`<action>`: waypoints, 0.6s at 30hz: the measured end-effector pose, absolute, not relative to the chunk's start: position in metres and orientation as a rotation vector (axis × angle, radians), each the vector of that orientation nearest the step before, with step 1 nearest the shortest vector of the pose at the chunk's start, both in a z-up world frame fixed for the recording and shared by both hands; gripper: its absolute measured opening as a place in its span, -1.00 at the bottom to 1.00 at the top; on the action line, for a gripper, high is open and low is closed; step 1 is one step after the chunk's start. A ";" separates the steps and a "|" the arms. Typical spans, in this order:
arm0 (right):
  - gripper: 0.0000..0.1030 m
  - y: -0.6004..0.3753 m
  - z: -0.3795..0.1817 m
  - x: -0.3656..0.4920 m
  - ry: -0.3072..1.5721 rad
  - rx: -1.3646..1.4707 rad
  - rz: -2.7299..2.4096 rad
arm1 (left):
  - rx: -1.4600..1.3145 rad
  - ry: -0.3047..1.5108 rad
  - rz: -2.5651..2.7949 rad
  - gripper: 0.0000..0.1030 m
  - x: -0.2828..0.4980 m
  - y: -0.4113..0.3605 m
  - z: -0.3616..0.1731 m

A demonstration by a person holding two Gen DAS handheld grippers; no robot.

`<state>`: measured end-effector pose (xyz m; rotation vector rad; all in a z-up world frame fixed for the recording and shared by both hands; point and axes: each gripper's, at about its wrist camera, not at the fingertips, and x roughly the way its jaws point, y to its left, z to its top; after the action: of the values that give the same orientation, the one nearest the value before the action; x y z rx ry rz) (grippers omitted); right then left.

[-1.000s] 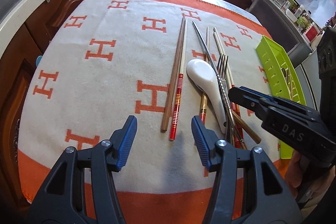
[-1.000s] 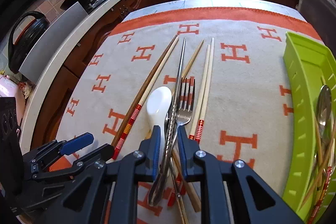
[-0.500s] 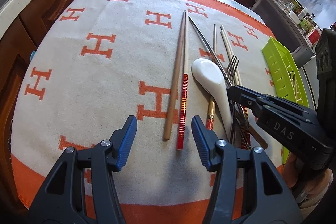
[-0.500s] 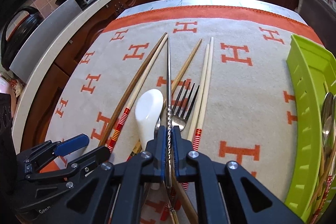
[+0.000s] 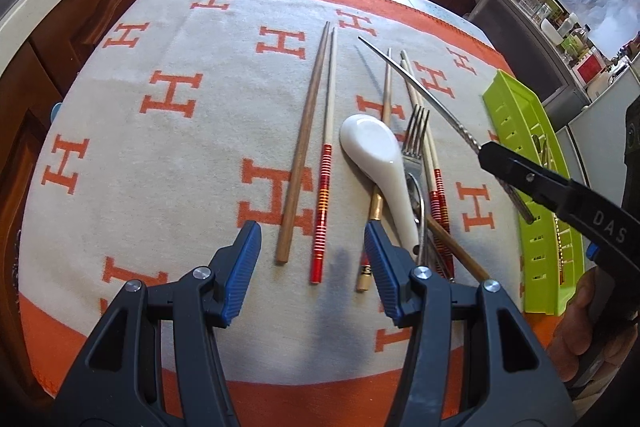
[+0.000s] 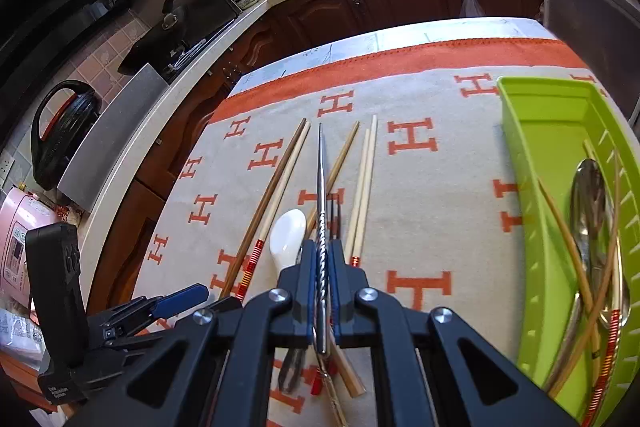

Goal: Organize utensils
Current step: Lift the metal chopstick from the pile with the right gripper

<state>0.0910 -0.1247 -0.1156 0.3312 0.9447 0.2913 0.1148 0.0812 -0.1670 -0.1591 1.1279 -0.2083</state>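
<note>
Metal chopstick (image 6: 321,211) clamped in right claw (image 6: 321,291), raised off cloth (image 5: 180,155) above white spoon (image 5: 376,163), fork (image 5: 414,143) and wooden chopsticks (image 5: 304,147) on tabletop. Green tray (image 6: 536,163) at right holds spoon and chopsticks. Left claw (image 5: 312,267) gapes wide, empty, low over near ends of chopsticks.

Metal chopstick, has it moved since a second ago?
Yes. The metal chopstick, clamped in the right gripper, has lifted off the pile by the white spoon and swung toward the green tray.
</note>
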 end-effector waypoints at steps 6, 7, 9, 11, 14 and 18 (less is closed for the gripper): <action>-0.89 -0.123 -0.132 0.087 1.019 0.270 0.281 | -0.132 1.129 -0.220 -0.01 0.109 0.067 -0.164; -0.89 -0.122 -0.134 0.085 1.030 0.250 0.269 | -0.130 1.129 -0.220 -0.01 0.109 0.065 -0.164; -0.89 -0.121 -0.140 0.083 1.054 0.211 0.231 | -0.130 1.130 -0.218 -0.01 0.107 0.065 -0.164; -0.89 -0.124 -0.146 0.082 1.083 0.207 0.208 | -0.133 1.131 -0.217 -0.01 0.107 0.064 -0.164; -0.88 -0.126 -0.159 0.081 1.148 0.209 0.198 | -0.132 1.133 -0.215 -0.01 0.106 0.064 -0.164; -0.88 -0.126 -0.158 0.083 1.163 0.205 0.197 | -0.129 1.136 -0.219 -0.01 0.107 0.064 -0.165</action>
<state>0.0826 -0.1262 -0.1575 0.2048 1.1632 0.1966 0.1073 0.0640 -0.1654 -0.1291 1.1356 -0.2188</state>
